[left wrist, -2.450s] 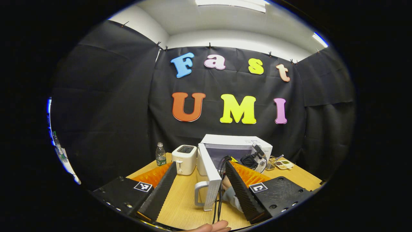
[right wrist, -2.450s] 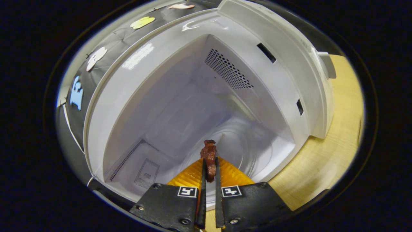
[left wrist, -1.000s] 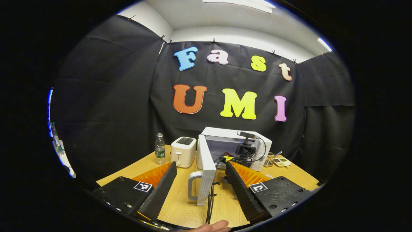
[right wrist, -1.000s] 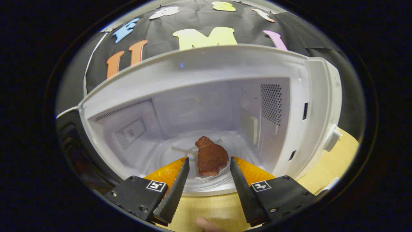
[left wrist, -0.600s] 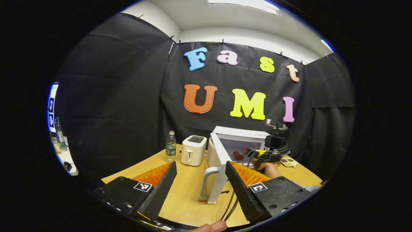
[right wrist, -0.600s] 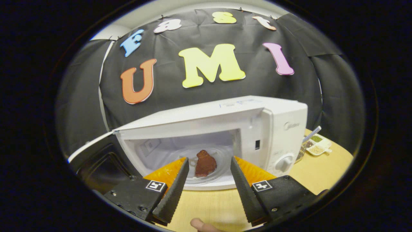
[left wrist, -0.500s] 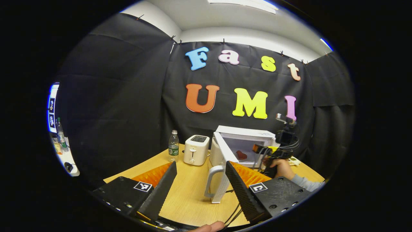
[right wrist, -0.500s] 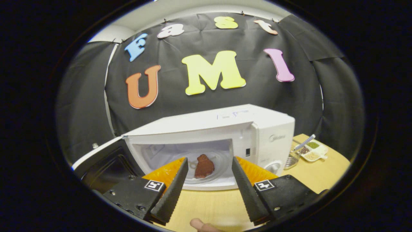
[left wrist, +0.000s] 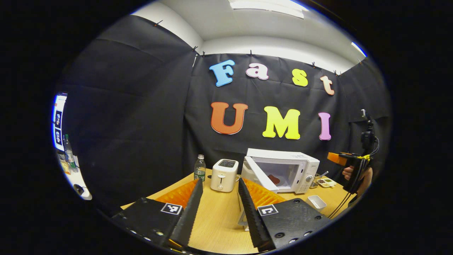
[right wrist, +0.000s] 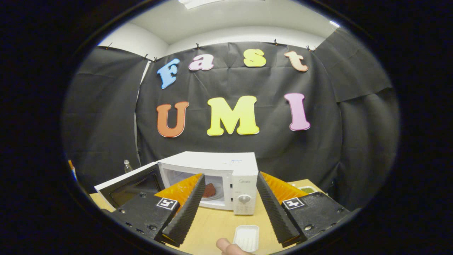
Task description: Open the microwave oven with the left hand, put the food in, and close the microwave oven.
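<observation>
Inside the open microwave (right wrist: 226,177), the food (right wrist: 209,190) now rests released; both grippers, left gripper (left wrist: 219,209) and right gripper (right wrist: 228,209), have withdrawn, fingers spread, leaving the door (left wrist: 257,174) to close.

A: What stands on the desk (left wrist: 216,216) on the far left?

B: A white toaster (left wrist: 224,170), upright, and just beyond it a clear water bottle (left wrist: 200,168) with a green label, near the black cloth wall.

A: Anything toward the other end?

B: A small white empty tray (left wrist: 316,202) lies flat on the wood near the front edge. Farther back sits a divided dish (left wrist: 326,182) holding green and brown bits, with a wire holder (left wrist: 314,181) just beside it.

A: And overhead?

B: A ceiling light (left wrist: 265,4), lit, on a pale ceiling.
</observation>
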Demonstrator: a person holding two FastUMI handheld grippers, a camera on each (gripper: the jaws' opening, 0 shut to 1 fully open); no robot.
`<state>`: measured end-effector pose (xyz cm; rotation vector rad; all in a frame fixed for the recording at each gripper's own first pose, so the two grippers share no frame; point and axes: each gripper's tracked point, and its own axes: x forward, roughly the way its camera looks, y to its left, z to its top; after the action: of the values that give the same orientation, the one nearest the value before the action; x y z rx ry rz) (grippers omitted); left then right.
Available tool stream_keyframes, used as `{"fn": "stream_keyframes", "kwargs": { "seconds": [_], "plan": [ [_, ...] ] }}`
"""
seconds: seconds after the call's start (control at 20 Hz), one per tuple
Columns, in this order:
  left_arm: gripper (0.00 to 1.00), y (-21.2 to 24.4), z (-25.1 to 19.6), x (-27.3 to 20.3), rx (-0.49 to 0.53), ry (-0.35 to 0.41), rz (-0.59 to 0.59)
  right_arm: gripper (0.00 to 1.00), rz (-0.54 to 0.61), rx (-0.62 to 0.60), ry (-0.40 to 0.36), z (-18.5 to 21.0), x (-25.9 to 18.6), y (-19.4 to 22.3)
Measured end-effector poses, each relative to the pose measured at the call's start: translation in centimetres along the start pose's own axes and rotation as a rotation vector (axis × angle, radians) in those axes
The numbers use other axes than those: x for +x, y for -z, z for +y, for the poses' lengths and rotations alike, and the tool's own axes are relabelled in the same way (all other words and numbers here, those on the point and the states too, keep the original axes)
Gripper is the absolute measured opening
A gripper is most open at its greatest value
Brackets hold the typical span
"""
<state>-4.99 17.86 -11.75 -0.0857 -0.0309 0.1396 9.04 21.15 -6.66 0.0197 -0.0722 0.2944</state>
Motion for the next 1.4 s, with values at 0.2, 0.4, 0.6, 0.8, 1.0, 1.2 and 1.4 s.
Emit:
{"fn": "stream_keyframes", "kwargs": {
  "seconds": [0.2, 0.4, 0.6, 0.8, 1.0, 1.2, 1.4],
  "plan": [
    [0.58, 1.4, 0.5, 0.6, 0.11, -0.021, 0.009, 0.94, -0.01, -0.019, -0.02, -1.8, -5.0, -1.7],
    [0.0, 4.8, 0.7, 2.1, 0.129, -0.018, 0.075, 1.0, -0.026, -0.019, -0.05, -3.0, -9.0, -2.7],
    [0.0, 7.6, -1.5, 5.0, 0.068, 0.064, 0.082, 1.0, -0.023, -0.043, -0.072, -3.3, -11.5, -2.8],
    [0.0, 12.2, -1.7, 8.1, 0.011, 0.11, 0.139, 1.0, -0.039, -0.068, -0.083, -3.2, -12.4, -3.3],
    [0.0, 14.2, -4.0, 8.9, -0.027, 0.175, 0.163, 1.0, -0.026, -0.046, -0.135, -2.2, -13.2, -3.1],
    [0.0, 14.2, -6.1, 8.8, -0.031, 0.213, 0.155, 1.0, -0.034, -0.03, -0.098, -3.7, -13.1, -3.4],
    [0.0, 14.1, -9.3, 9.2, -0.029, 0.264, 0.153, 1.0, -0.029, 0.004, -0.051, -5.4, -12.5, -3.2]
  ]
}}
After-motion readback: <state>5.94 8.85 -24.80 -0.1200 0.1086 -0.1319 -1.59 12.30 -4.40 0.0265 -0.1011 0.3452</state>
